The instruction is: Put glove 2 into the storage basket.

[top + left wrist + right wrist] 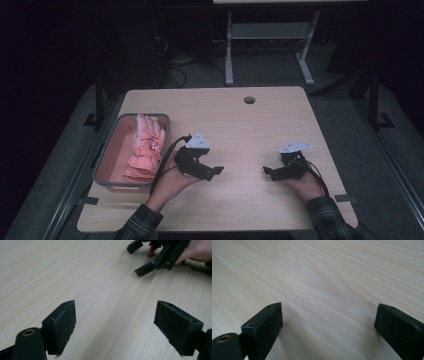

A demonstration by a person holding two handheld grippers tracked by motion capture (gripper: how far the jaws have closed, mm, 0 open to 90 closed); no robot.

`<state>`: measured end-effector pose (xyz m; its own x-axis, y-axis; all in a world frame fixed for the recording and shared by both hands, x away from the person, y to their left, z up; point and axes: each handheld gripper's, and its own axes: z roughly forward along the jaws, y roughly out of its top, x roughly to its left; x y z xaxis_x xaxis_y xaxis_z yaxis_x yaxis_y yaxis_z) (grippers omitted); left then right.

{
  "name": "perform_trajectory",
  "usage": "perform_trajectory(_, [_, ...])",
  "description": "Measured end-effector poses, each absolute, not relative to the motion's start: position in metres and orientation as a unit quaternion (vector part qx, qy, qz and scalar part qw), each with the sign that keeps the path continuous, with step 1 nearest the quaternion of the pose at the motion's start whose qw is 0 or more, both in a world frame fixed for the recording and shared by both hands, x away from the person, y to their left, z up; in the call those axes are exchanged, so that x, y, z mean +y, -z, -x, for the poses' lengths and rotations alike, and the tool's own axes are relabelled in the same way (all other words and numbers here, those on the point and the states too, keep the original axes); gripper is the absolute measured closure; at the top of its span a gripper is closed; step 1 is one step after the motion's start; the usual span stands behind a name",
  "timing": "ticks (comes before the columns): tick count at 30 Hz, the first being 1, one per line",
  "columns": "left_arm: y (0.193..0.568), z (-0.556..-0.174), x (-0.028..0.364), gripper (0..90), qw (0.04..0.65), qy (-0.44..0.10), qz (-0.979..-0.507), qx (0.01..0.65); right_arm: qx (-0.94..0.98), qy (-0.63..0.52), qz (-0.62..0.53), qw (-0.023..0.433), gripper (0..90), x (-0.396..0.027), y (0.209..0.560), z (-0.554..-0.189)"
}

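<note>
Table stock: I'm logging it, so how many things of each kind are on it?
Grey bin: 1
Pink folded umbrella inside it: 1
Hand-held claws, left and right, both open: 2
Total: 4

Dim room — grey floor (pixel 280 75), white-legged stand (pixel 270 35) beyond the pale wooden table (pixel 250 130).

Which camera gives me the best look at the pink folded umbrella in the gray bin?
The high view: the pink umbrella lies lengthwise in the gray bin at the table's left, beside the left gripper. The left gripper view looks across bare wood toward the right gripper, and the right gripper view looks at wood grain, so neither helps.
</note>
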<state>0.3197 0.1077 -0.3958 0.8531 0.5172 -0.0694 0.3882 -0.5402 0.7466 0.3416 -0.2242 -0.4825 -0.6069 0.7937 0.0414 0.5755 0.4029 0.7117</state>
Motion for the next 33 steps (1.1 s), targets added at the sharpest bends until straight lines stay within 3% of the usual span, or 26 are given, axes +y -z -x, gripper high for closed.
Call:
perform_trajectory(12, [0.435,-0.313,0.085,16.8,0.401,-0.078,-0.880,0.243,0.823,-0.354,-0.416,0.154,7.5,-0.224,0.482,-0.342])
perform_trajectory(26, [0.469,-0.311,0.071,14.4,0.351,-0.082,-0.903,0.233,0.824,-0.354,-0.415,0.154,7.5,-0.224,0.482,-0.342])
perform_trajectory(33, [0.477,-0.310,0.072,12.7,0.368,-0.093,-0.896,0.229,0.824,-0.355,-0.415,0.154,7.4,-0.224,0.482,-0.341])
